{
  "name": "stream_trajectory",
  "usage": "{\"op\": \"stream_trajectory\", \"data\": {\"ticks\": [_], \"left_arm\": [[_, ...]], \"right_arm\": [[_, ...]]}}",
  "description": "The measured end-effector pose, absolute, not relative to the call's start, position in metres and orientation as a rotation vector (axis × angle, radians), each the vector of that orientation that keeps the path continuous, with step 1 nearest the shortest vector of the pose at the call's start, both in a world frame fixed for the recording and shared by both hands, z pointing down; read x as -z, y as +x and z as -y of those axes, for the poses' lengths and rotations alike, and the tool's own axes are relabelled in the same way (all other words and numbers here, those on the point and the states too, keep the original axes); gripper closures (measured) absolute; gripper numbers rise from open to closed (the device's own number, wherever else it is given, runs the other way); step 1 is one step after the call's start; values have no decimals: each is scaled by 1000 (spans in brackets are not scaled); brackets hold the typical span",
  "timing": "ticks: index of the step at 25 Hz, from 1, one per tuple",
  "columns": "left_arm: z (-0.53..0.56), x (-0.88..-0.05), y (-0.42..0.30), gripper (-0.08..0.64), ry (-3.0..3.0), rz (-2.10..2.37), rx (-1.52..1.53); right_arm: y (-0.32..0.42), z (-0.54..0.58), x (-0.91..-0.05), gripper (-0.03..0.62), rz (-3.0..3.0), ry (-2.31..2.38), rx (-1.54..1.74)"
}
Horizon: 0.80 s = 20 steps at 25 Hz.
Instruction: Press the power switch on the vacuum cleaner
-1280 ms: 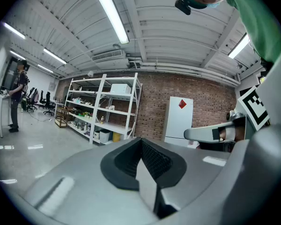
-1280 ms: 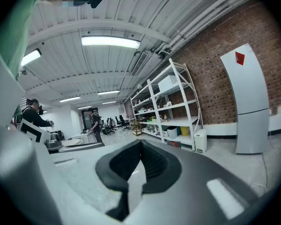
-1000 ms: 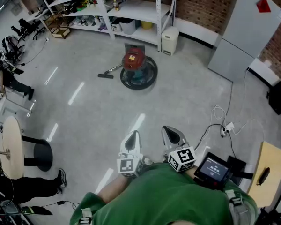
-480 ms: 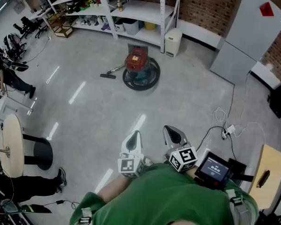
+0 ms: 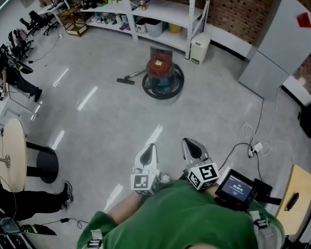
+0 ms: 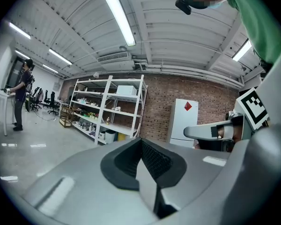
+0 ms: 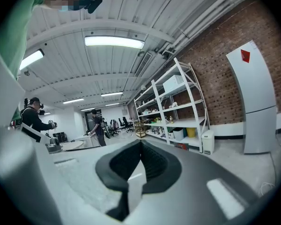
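Observation:
The red vacuum cleaner (image 5: 160, 69) stands on the grey floor far ahead, ringed by its coiled dark hose (image 5: 166, 90), with the floor nozzle (image 5: 125, 80) lying to its left. My left gripper (image 5: 148, 153) and right gripper (image 5: 193, 148) are held close to my chest, far short of the vacuum, tips pointing toward it. In the left gripper view the left gripper (image 6: 143, 161) has its jaws closed together on nothing. In the right gripper view the right gripper (image 7: 141, 161) is likewise shut and empty. Neither gripper view shows the vacuum.
White shelving (image 5: 160, 9) with bins stands behind the vacuum beside a white bin (image 5: 200, 47). A grey cabinet (image 5: 280, 51) is at the right. A cable and power strip (image 5: 255, 148) lie on the floor at the right. A round table (image 5: 10, 160) and stool (image 5: 44, 165) are at the left.
The vacuum and shelving have shifted a little right and down in the head view as my head turned or stepped; both grippers stay held at my chest, still shut.

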<state>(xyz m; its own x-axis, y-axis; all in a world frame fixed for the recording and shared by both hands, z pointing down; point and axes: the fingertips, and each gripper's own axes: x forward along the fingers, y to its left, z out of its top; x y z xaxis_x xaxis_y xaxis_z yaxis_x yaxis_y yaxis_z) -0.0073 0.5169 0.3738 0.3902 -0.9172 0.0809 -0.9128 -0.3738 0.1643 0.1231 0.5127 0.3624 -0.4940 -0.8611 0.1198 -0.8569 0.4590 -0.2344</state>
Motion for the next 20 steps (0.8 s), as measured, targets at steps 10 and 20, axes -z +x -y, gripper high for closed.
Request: {"op": "stream_trajectory", "data": {"ticks": [10, 20], "left_arm": [[-514, -380, -34, 552, 2428, 1678, 46], [-460, -380, -43, 552, 2403, 1764, 45]], "right_arm": [[94, -502, -355, 591, -2716, -1545, 338], [88, -444, -355, 591, -2732, -1475, 307]]}}
